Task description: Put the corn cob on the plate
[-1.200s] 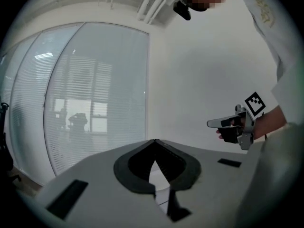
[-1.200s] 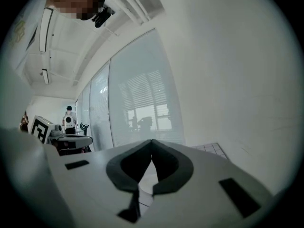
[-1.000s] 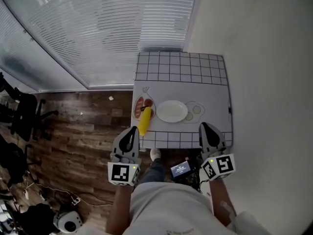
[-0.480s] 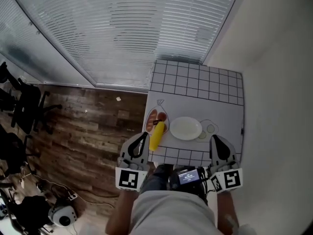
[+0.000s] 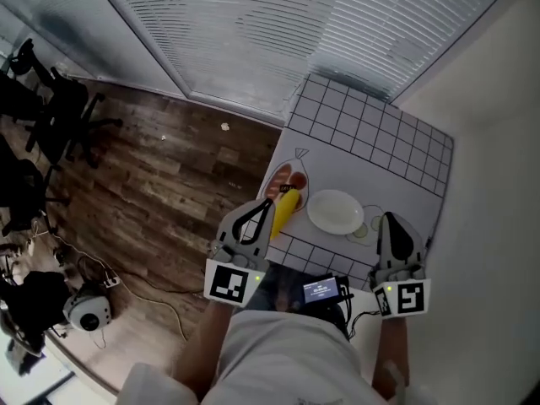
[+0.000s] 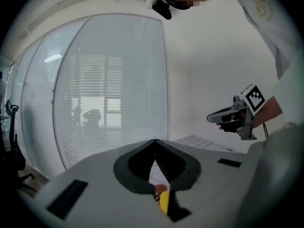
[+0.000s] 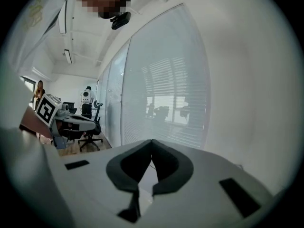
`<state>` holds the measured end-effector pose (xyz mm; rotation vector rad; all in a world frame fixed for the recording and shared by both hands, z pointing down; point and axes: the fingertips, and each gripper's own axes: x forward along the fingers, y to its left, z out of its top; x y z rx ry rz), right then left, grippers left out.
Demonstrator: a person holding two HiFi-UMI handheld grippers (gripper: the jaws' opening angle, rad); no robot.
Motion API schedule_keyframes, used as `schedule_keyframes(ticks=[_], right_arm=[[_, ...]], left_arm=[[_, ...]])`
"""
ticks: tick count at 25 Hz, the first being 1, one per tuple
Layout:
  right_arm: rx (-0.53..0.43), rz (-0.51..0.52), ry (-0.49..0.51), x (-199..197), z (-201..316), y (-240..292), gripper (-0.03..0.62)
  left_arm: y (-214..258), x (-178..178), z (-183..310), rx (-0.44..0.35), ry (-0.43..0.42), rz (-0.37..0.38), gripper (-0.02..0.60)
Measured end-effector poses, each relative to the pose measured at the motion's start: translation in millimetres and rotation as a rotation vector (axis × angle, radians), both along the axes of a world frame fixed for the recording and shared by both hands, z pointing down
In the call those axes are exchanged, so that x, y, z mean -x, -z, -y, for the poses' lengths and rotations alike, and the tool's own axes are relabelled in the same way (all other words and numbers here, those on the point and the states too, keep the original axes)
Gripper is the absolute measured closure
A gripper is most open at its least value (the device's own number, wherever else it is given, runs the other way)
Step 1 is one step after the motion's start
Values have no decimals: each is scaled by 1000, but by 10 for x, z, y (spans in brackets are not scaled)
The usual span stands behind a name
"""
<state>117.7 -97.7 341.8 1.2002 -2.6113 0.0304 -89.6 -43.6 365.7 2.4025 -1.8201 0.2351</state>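
Note:
A yellow corn cob (image 5: 285, 211) lies on the left side of the white grid-patterned table mat (image 5: 371, 137), partly over a printed picture of red food. To the cob's right sits a white empty plate (image 5: 336, 212). My left gripper (image 5: 263, 207) is shut on nothing, and its tip is just left of the cob's near end. In the left gripper view the jaws (image 6: 155, 141) meet, and the corn cob (image 6: 164, 202) shows through the gap below them. My right gripper (image 5: 391, 219) is shut and empty, near the table's front right, to the right of the plate.
The small table stands in a corner between a white wall on the right and a window with blinds (image 5: 253, 32) behind. Wood floor (image 5: 169, 184) lies to the left, with office chairs (image 5: 42, 108) and cables further off. A small screen device (image 5: 319, 290) hangs at my waist.
Both grippers have moved forward to the table's front edge. The left tip is now beside the corn's near end. Both stay shut. The head view has swung.

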Motion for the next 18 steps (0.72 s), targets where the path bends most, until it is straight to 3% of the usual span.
schedule_keyframes(ticks=[7,18], right_arm=[[43,1,60,70,188,-191,586],[53,0,176,260,337,-229,586]], left_arm=[[-140,-9,32,25,56,-31,572],[-130,42,42,39,143,-19,572]])
